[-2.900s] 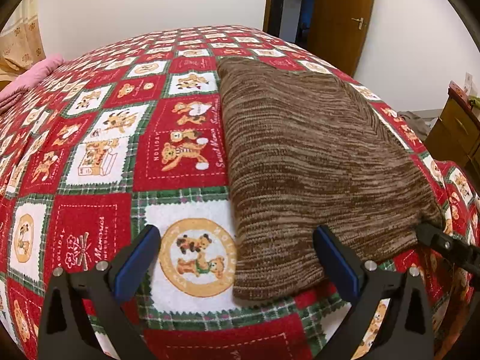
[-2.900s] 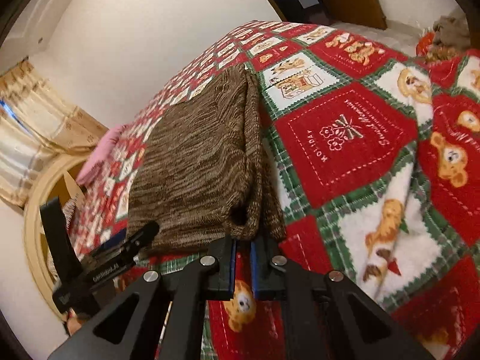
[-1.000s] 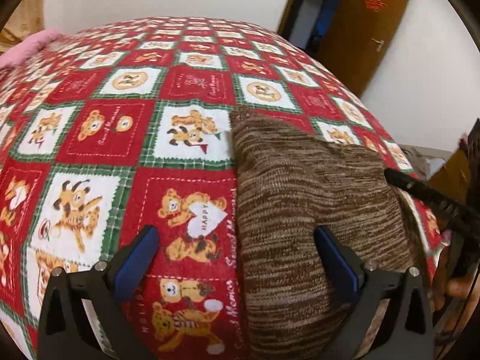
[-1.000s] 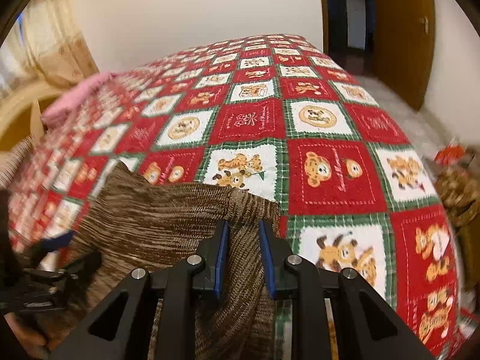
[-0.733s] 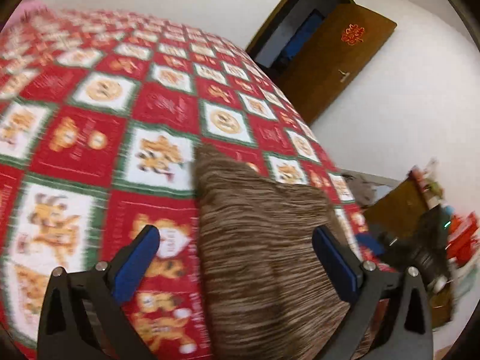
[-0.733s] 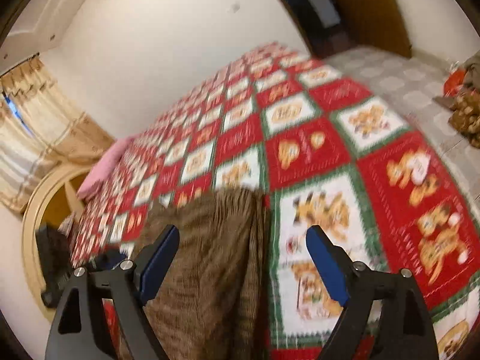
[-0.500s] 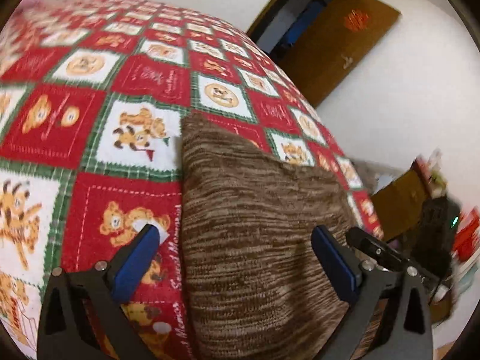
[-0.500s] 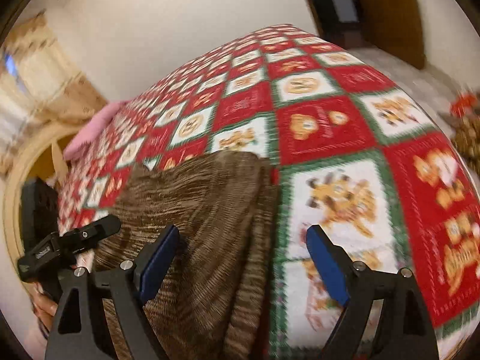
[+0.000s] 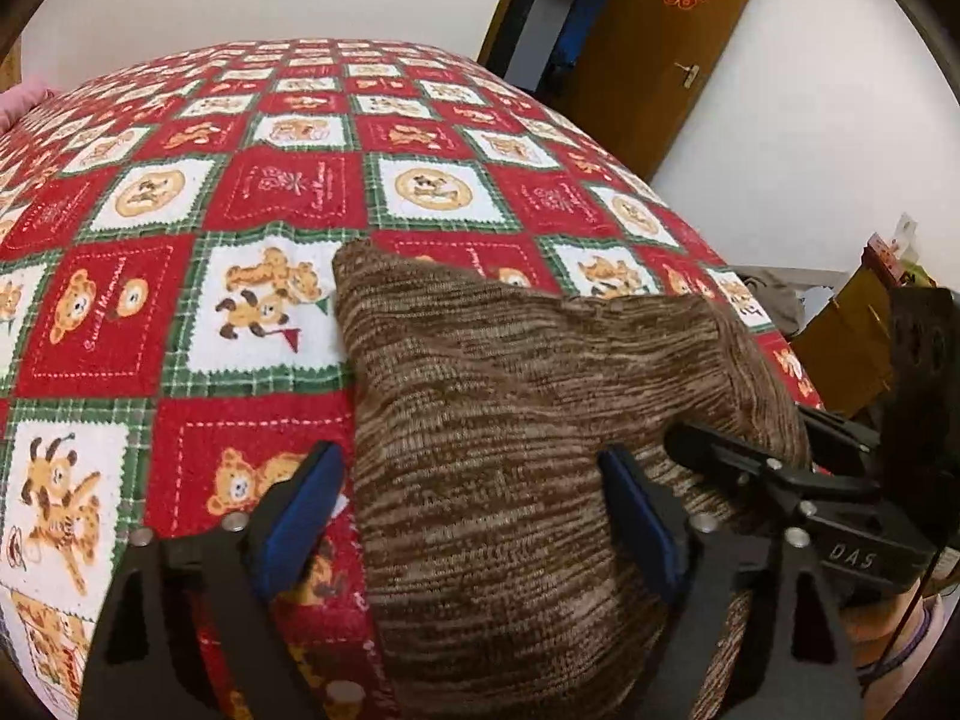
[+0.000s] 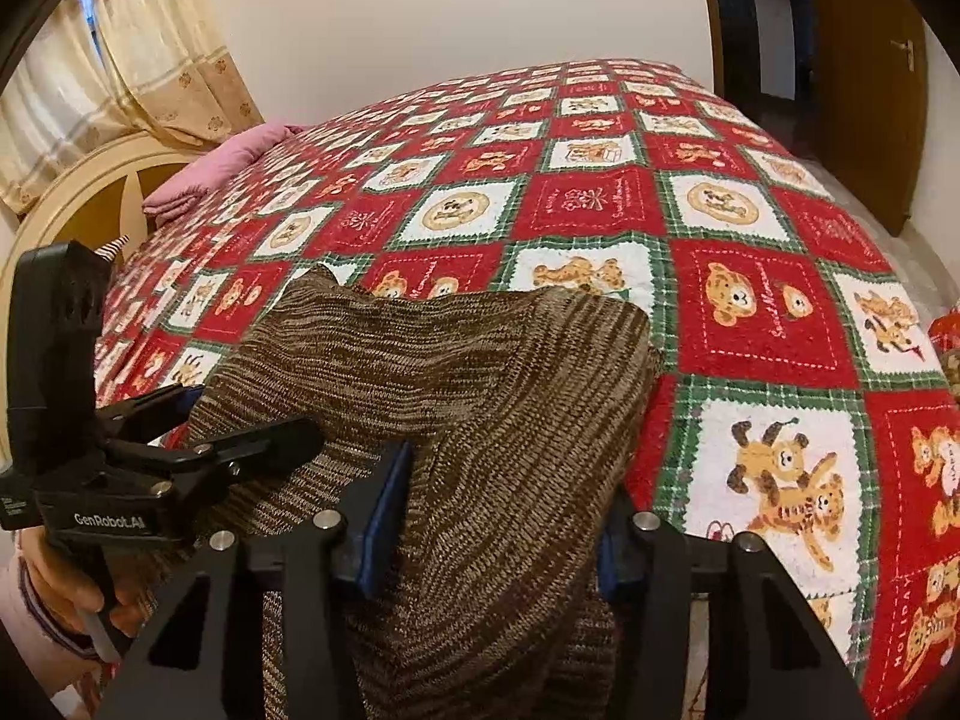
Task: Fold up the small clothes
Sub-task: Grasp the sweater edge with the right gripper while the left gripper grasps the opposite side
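Brown marled knit sweater (image 9: 498, 420), folded w/ rumpled top, lying on bed edge.

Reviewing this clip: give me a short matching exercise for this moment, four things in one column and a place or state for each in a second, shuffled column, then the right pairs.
Things:
1. brown knit sweater
2. pink cloth
3. left gripper
4. wooden door

Places or states:
A. stands open by the white wall, a red paper ornament on it
B. lies folded on the near part of the bear-pattern blanket
C. open, straddling the sweater's left edge
D. at the far end of the bed, near the curtain

Pairs: 1-B, 2-D, 3-C, 4-A
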A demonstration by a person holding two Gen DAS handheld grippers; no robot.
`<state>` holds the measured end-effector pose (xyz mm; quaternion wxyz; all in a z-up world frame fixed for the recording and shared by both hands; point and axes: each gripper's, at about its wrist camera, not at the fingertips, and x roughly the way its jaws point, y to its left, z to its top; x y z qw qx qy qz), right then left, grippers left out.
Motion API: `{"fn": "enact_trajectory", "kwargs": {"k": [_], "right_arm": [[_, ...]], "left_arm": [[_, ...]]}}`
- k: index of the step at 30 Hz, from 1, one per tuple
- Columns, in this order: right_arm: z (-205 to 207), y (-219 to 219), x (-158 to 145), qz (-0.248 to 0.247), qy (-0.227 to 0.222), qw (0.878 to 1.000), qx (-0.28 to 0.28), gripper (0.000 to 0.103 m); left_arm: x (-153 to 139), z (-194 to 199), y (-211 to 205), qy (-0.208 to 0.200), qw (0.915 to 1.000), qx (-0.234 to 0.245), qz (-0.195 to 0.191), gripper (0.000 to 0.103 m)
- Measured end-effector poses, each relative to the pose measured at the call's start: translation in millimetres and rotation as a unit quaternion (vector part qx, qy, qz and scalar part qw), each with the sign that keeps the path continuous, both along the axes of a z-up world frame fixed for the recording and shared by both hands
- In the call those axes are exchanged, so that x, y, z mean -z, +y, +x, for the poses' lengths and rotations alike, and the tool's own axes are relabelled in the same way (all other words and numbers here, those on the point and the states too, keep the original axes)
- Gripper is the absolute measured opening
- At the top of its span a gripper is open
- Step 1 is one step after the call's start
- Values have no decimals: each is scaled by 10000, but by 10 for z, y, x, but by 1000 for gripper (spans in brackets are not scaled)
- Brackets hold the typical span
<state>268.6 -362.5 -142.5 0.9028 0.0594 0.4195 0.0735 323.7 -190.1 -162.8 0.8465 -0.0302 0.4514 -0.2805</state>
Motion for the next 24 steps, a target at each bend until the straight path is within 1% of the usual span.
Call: {"fn": "enact_trajectory", "kwargs": {"k": [1,2,4,6,9,13,16,20,23,24], "right_arm": [[-9,35,-5,-106,-37,9999,26,49],[-19,64,-9,-196,-71,9998,65,49],[-28,92,-16,-307,-116,9994,127,48],[-33,119,-22,-420,-141,9989,158,48],[-42,165,-36,-617,-187,9978,170,47],[-51,181,-40,-690,-225,9972,191,45],[-66,226,-49,-842,-265,9959,215,44],[-95,319,-74,-1149,-349,9925,247,36],[-125,376,-107,-1338,-392,9898,290,31],[-138,388,-121,-1368,-393,9893,307,30]], "left_arm": [[3,-1,5,-20,10000,-4,-22,80],[3,-5,5,-50,10000,-17,-33,78],[-4,-21,-10,-111,9999,-18,-36,69],[-13,-42,-24,-191,9998,-12,-9,65],[-15,-38,-39,-223,9997,-26,-4,64],[-13,-30,-46,-235,9997,-28,19,63],[-12,-28,-62,-252,9997,-37,51,63],[-17,-42,-79,-303,9995,-49,101,61],[-30,-66,-88,-354,9993,-52,131,57],[-39,-77,-84,-378,9992,-39,111,52]]}}
